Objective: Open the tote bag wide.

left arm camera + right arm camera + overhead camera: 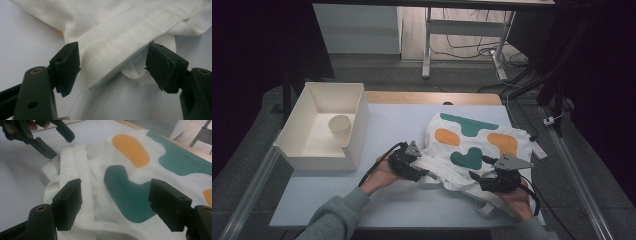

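Ahead of my fingers the pale counter [387,125] ends in a wooden edge [432,97]. Past it lies grey floor [377,75] and a white desk frame [462,25] with loose cables [472,50] under it. The room is dim, dark to both sides.
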Tool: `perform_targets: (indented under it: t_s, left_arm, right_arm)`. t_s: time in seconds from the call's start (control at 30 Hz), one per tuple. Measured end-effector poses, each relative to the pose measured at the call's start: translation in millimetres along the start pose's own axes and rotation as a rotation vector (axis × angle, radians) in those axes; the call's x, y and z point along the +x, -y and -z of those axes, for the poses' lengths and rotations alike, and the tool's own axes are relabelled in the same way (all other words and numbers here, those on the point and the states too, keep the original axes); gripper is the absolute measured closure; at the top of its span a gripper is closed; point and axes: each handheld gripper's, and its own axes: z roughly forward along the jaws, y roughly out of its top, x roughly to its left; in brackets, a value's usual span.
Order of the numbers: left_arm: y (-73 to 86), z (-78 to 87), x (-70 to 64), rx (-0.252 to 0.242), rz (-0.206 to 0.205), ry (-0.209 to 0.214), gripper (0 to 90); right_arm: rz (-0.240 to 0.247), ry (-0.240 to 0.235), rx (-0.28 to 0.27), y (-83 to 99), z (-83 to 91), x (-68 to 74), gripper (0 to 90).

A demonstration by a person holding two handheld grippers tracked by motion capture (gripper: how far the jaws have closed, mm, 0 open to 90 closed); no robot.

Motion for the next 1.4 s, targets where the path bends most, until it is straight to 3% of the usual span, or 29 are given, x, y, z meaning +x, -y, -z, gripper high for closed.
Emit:
perform_targets:
  t_s: [0.67,0.73,0.93,1.07,1.2,1.27,1.3,1.4]
  left_arm:
    - [4.2,-12.7,-2.1,0.039,-0.048,-0.064,40.6]
    - [4.2,-13.3,-2.4,0.046,-0.059,-0.094,47.2]
    - [6.4,-15.1,3.3,0.042,-0.047,-0.1,61.7]
    - [6.6,-16.1,3.4,0.043,-0.05,-0.105,63.2]
    - [6.0,-15.3,5.8,0.046,-0.02,-0.1,59.7]
    - [7.6,-19.6,10.1,0.089,0.016,-0.132,39.8]
    - [10.1,-21.8,14.5,0.101,0.044,-0.104,34.7]
    - [15.4,-24.9,26.0,0.084,0.128,0.001,37.2]
  right_arm:
    - [0.006,-0.007,0.013,1.4,-3.2,1.6,26.5]
    - [0.006,-0.007,0.015,1.5,-3.6,1.7,26.6]
    - [0.006,-0.007,0.023,1.6,-4.3,1.7,26.5]
    - [0.007,-0.007,0.03,1.9,-4.8,1.6,26.4]
    - [0.005,-0.007,0.032,2.3,-5.3,1.7,26.4]
    - [0.007,-0.008,0.034,2.5,-5.4,1.8,26.4]
    - [0.007,-0.008,0.034,2.6,-5.6,1.7,26.5]
    - [0.008,-0.01,0.037,2.8,-6.1,1.5,26.4]
